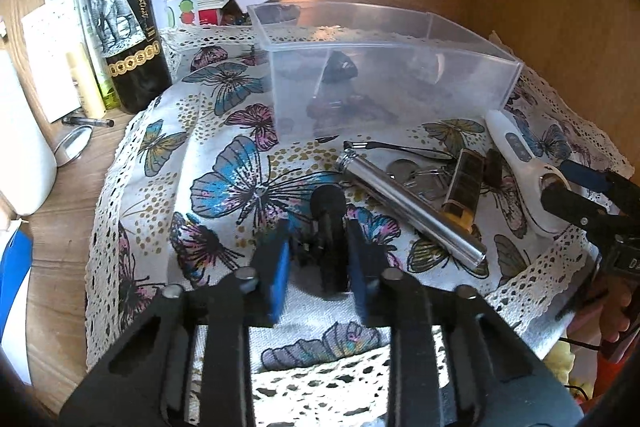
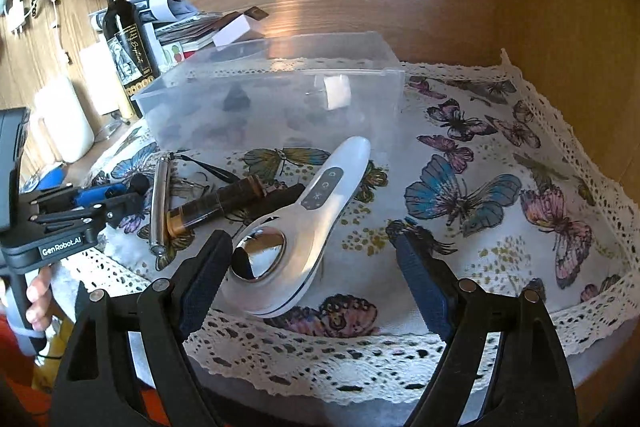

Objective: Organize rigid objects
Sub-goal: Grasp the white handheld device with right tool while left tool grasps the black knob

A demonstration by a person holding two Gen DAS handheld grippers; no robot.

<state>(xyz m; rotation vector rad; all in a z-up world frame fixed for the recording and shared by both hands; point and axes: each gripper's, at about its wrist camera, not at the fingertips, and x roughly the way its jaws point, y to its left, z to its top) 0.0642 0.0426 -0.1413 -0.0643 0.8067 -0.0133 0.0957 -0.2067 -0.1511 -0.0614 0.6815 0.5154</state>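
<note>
Two grippers are working over the butterfly cloth (image 2: 460, 163). One black cylinder (image 1: 330, 227) is lying between the left gripper (image 1: 324, 247) pads, which are standing narrowly apart, seemingly not yet clamping. The right gripper (image 2: 316, 267) is gaping wide around the head of one white handheld device (image 2: 304, 215), gripping nothing. Closing squarely across each body should be helping. One silver tube (image 1: 408, 211) and one amber lighter (image 1: 464, 187) are waiting before one clear bin (image 1: 380, 67).
</note>
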